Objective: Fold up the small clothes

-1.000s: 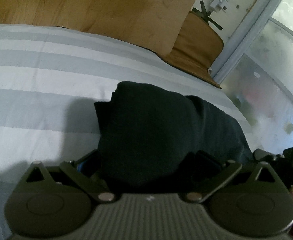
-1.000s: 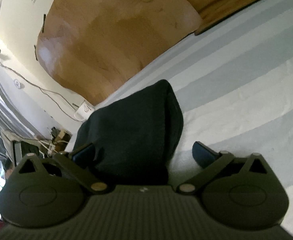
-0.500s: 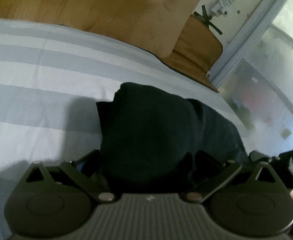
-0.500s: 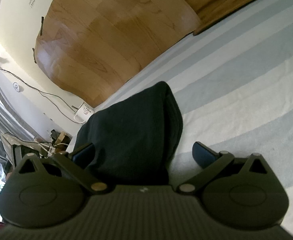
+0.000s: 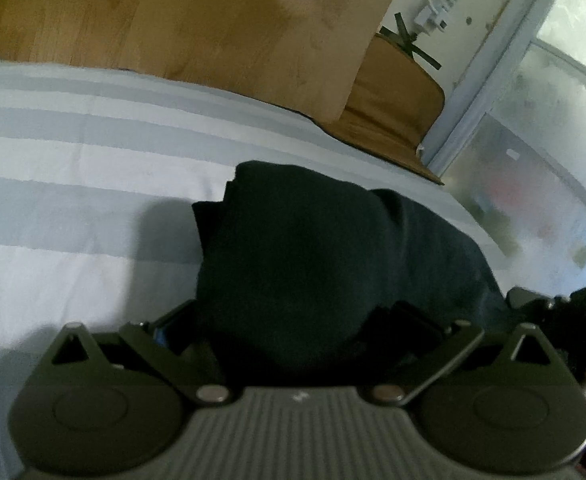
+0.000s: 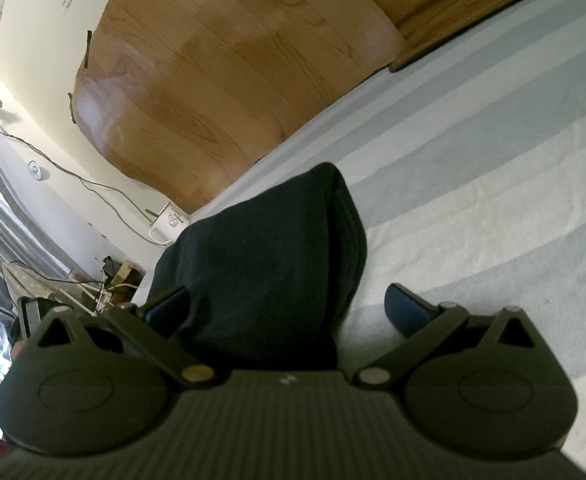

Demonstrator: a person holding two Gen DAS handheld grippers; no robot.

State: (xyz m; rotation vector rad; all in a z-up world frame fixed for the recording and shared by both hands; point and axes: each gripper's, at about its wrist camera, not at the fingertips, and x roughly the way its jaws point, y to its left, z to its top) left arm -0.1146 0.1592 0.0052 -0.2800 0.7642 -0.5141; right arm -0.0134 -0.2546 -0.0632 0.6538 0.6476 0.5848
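In the left wrist view, a dark cloth (image 5: 313, 256) lies in a folded bundle on a striped sheet (image 5: 73, 152). The sheet has grey and white bands. The left gripper (image 5: 293, 320) is low over the near edge of the cloth. Its jaws are spread wide, and the cloth bulges up between them. One finger (image 5: 169, 326) shows at the left side of the cloth, and the other is dark and hard to see on the right. The jaws are not squeezing the cloth. A shadow falls on the sheet just left of the cloth. Behind the sheet stands a wood board (image 5: 181, 24). A brown cushion (image 5: 393, 100) sits to the right of the board. A foggy window (image 5: 541, 152) is on the far right. At the right edge, part of the other tool (image 5: 553, 312) peeks in, near the cloth.

In the right wrist view, the same cloth (image 6: 265, 256) rises like a soft hill on the sheet (image 6: 493, 160). The right gripper (image 6: 289, 304) is at its near edge. Its jaws are wide apart. The left finger (image 6: 169, 304) touches the side of the cloth. The right finger (image 6: 409, 308) is over bare sheet, away from the cloth. Nothing is held. The board (image 6: 233, 72) leans on a pale wall (image 6: 41, 32). A thin cable (image 6: 73, 176) runs down the wall to a small white box (image 6: 171, 220).
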